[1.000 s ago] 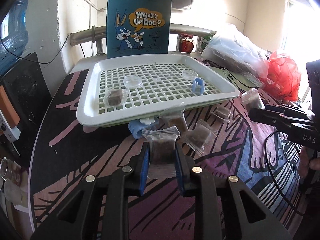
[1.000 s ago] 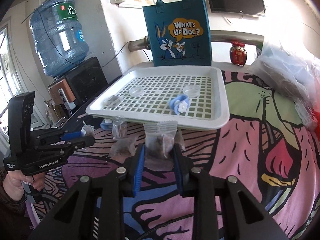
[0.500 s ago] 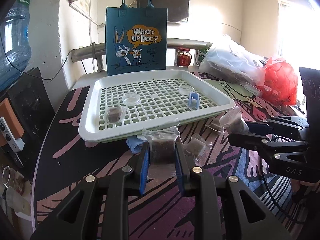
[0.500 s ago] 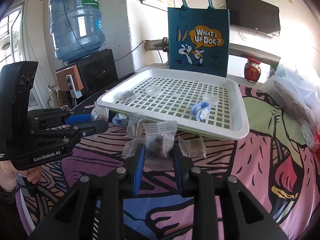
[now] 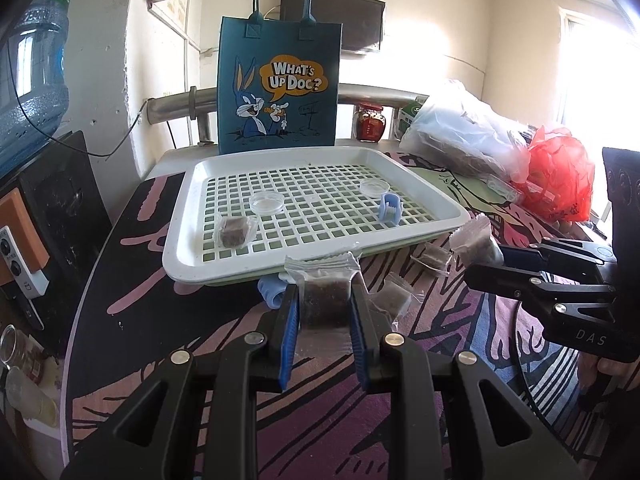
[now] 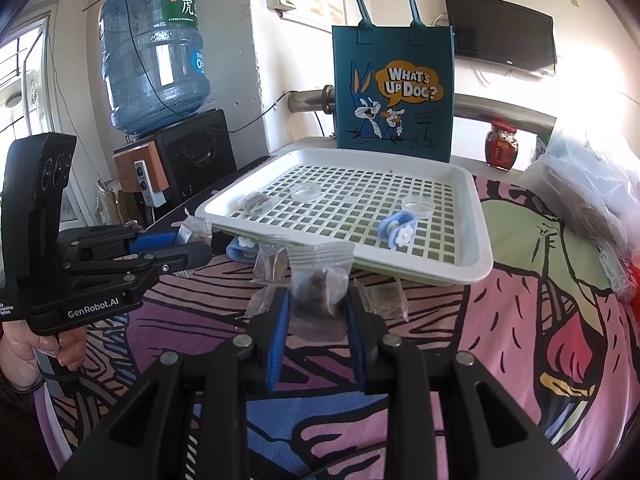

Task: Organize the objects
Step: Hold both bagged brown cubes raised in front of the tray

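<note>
Both grippers were clamped on clear plastic sachets of dark brown contents: the left gripper [image 5: 323, 312] held one sachet [image 5: 322, 294], the right gripper [image 6: 316, 312] another [image 6: 319, 286], both just before the white slotted plastic tray [image 5: 208, 268]. Best practice was lifting each over the near rim before releasing it.

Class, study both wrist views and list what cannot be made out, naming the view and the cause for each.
- Left wrist view: the blue plastic clip on the table is half hidden by the white slotted plastic tray and the left gripper.
- Right wrist view: the dark contents of the clear sachet in the right gripper are too blurred to identify.
- Both views: window glare washes out the right edge.
</note>
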### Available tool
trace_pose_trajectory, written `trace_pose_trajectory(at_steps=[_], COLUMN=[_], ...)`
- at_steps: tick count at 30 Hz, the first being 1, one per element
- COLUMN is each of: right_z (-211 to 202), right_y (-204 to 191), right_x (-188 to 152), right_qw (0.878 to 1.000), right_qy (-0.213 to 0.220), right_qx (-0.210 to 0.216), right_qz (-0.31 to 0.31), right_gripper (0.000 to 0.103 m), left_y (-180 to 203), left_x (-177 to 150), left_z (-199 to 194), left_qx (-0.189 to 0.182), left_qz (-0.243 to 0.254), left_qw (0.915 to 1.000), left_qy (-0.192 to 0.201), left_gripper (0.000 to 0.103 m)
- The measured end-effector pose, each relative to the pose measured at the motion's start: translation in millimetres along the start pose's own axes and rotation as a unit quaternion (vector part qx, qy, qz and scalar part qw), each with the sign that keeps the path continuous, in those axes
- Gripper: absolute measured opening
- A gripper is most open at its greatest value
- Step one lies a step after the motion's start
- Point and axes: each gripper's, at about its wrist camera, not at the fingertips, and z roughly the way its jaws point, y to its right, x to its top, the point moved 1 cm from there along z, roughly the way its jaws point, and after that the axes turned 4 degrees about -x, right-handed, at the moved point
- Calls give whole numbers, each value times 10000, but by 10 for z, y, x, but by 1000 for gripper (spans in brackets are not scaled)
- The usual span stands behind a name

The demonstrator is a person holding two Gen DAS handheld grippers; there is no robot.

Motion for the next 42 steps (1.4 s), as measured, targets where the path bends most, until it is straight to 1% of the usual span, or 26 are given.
trace_pose_trajectory(at_steps=[42], right_z=[-28], right_y=[49], right_x=[-10], right_qw=[9999], right_qy=[77], right_qx=[60], right_qz=[109], right_gripper=[27], left_y=[-19], left_x=[0], left_z=[18], left_qx=[0], left_qz=[-34], left_qw=[10000], left_qy=[-33], left_gripper=[23])
